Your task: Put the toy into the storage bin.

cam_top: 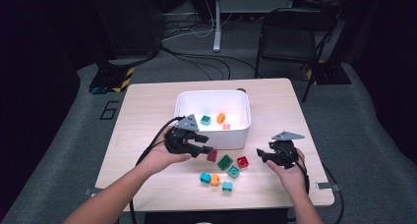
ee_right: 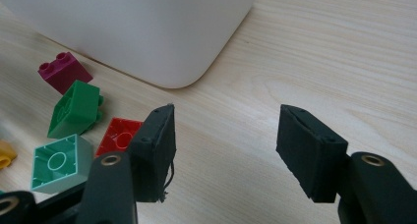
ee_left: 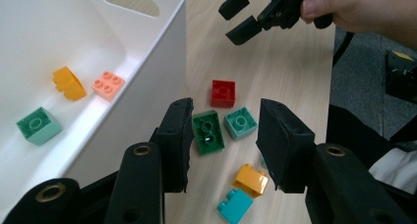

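Observation:
Several toy bricks lie loose on the wooden table (cam_top: 142, 116) in front of a white bin (cam_top: 212, 137): maroon (cam_top: 212, 155), green (cam_top: 224, 162), red (cam_top: 242, 161), mint (cam_top: 233, 171), two cyan and an orange one (cam_top: 215, 180). My left gripper (cam_top: 206, 145) hovers at the bin's front wall, tips just above the maroon brick. It is open, and the left gripper view shows the green brick (ee_left: 208, 131) and mint brick (ee_left: 240, 123) on the table beyond its empty jaws. To the right of the bricks my right gripper (cam_top: 259, 155) points left, open and empty (ee_right: 227, 121).
Inside the bin (ee_left: 147, 62) lie a mint brick (ee_left: 39, 125), an orange one (ee_left: 69, 83) and a pink one (ee_left: 107, 85). The right gripper (ee_left: 238, 20) faces the left one across the brick cluster. Beyond the table a black chair (cam_top: 290, 35) stands amid floor cables.

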Demonstrator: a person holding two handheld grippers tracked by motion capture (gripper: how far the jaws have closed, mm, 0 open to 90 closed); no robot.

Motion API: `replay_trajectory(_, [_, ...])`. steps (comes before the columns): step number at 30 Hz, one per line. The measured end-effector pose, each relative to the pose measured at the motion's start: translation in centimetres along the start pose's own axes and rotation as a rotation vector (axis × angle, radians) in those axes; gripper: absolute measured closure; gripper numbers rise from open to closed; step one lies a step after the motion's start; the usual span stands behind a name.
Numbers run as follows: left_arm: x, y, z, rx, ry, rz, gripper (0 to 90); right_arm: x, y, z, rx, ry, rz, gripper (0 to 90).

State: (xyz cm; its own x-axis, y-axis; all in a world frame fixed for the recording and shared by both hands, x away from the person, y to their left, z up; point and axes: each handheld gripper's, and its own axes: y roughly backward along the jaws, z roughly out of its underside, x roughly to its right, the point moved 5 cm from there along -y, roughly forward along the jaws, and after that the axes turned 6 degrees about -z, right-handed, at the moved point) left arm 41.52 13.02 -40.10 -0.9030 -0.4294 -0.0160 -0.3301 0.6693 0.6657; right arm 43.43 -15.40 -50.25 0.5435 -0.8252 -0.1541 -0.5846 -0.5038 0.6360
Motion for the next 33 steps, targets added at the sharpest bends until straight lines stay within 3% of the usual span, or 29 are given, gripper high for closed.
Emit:
replay_trajectory(14, [0.8, -2.6, 5.5, -0.035, 0.002, 0.016, 57.5, -0.1, 0.0, 0.1, -0.003, 0.004, 0.003, 39.0])
replay_trajectory(20, [1.0, -3.6, 6.9, -0.028, 0.005, 0.047, 57.5, -0.1, -0.1, 0.1, -0.007, 0.006, 0.001, 39.0])
replay_trajectory(33, [1.4, -5.2, 9.6, -0.049, -0.013, 0.061, 56.7, -0.1, -0.1, 0.1, -0.007, 0.006, 0.0, 39.0])
